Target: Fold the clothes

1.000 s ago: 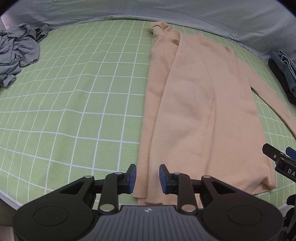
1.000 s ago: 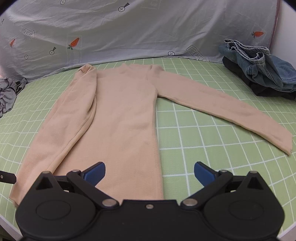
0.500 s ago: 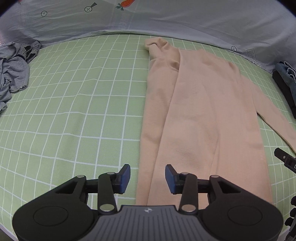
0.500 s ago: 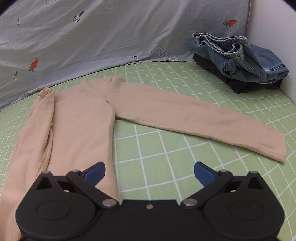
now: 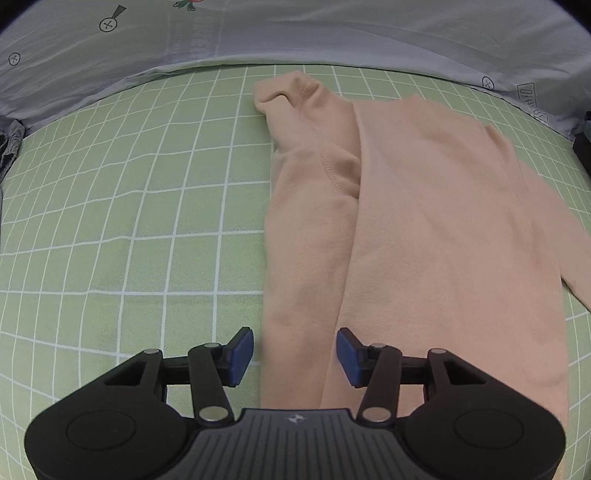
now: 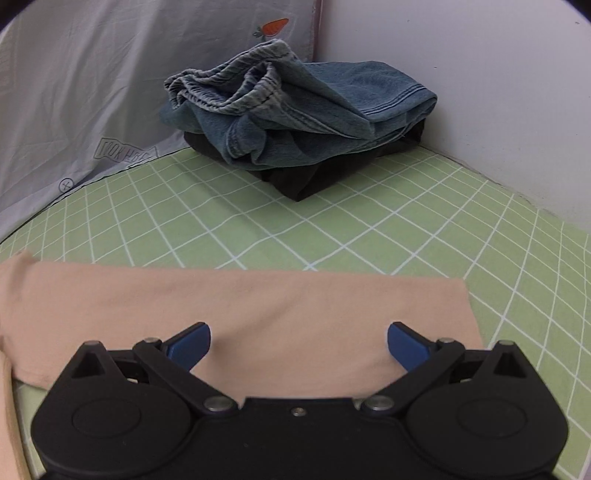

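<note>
Far left edge of the left wrist view: a scrap of grey garment on the green checked sheet, well apart from the work. Left gripper hovers low over the folded-in left sleeve of the peach sweater; blue pads apart, nothing between them, one pad each side of the sleeve strip. Sweater lies flat, lengthwise away from the camera, collar end toward the grey printed backdrop.

Right gripper sits above the outstretched right sleeve, fingers wide apart and empty, cuff edge just right of the right pad.

Step in hand, as I judge it: pick up the right sleeve and fold it across the body to match the left side. To do it well, come down nearer the cuff, pinch only the sleeve and not the sheet below, lift just enough to clear, carry it over along the shoulder line, lay it flat without a twist. Left gripper could pin the body near the hem so the sweater does not slide. Fabric looks thin and soft, likely to bunch if dragged.

No containers in view. Closest thing to a store: the far right corner by the white wall, where blue jeans sit on a black garment, well apart from the sleeve.
</note>
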